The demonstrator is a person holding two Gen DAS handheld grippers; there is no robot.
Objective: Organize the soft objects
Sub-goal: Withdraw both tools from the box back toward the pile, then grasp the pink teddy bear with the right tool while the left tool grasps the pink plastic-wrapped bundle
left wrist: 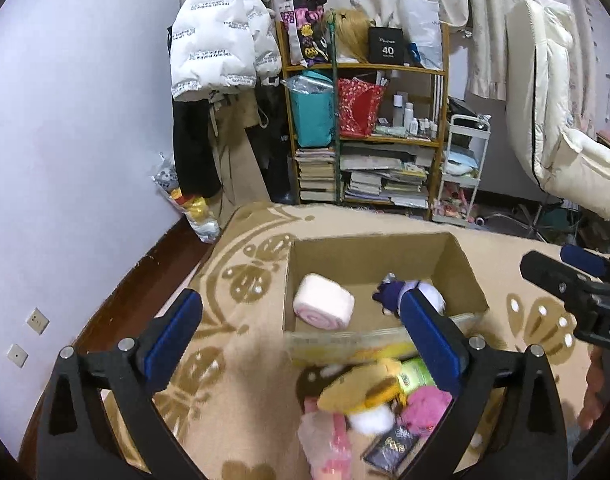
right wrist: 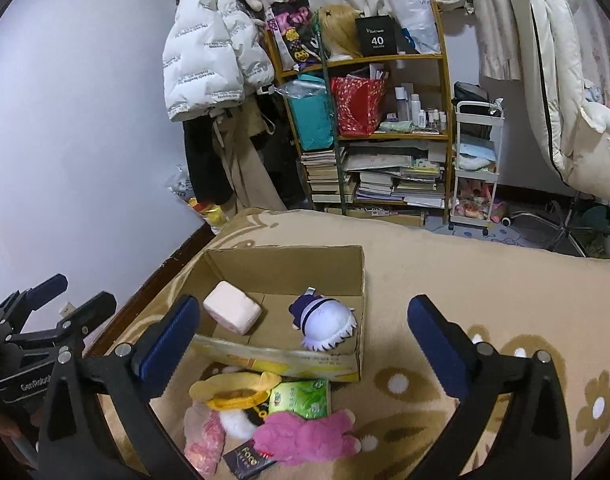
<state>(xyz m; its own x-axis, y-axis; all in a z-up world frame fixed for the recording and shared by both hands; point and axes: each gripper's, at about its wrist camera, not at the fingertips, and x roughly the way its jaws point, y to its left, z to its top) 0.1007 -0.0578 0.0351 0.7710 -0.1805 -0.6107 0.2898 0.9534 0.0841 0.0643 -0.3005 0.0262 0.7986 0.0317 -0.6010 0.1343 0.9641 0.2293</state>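
A: Start at the left. What's there?

B: In the right wrist view the left claw point(right wrist: 71, 292) shows at the far left edge, beside the pale wall. Its jaws stand wide apart and nothing lies between them.

A: And moving right?

B: A cardboard box point(right wrist: 347, 356) sits open on a tan blanket point(right wrist: 485, 280) with a brown flower pattern. Inside, toward the left, lies a pink roll-shaped cushion point(right wrist: 233, 313). To its right, apart from it, lies a purple and white plush point(right wrist: 325, 322), close to the box's right wall.

A: What's outside the box?

B: A small heap just in front of its near wall: a yellow plush point(right wrist: 233, 392), a green packet point(right wrist: 303, 398) to its right, a pink plush point(right wrist: 305, 434) nearer the camera, a clear bag with pink contents point(right wrist: 203, 438) to the left, and a dark packet point(right wrist: 247, 460) in front. They touch or overlap one another.

A: The right claw?

B: The right claw point(right wrist: 303, 318) is also spread wide and empty; its blue pads frame the box and heap from above without touching either. In the left wrist view it enters from the right edge point(left wrist: 557, 264), over the blanket.

A: Behind all this?

B: A wooden shelf point(right wrist: 447, 92) stacked with books and bags, a white puffer jacket point(right wrist: 203, 60) hanging to its left, and a white trolley point(right wrist: 479, 160) to its right.
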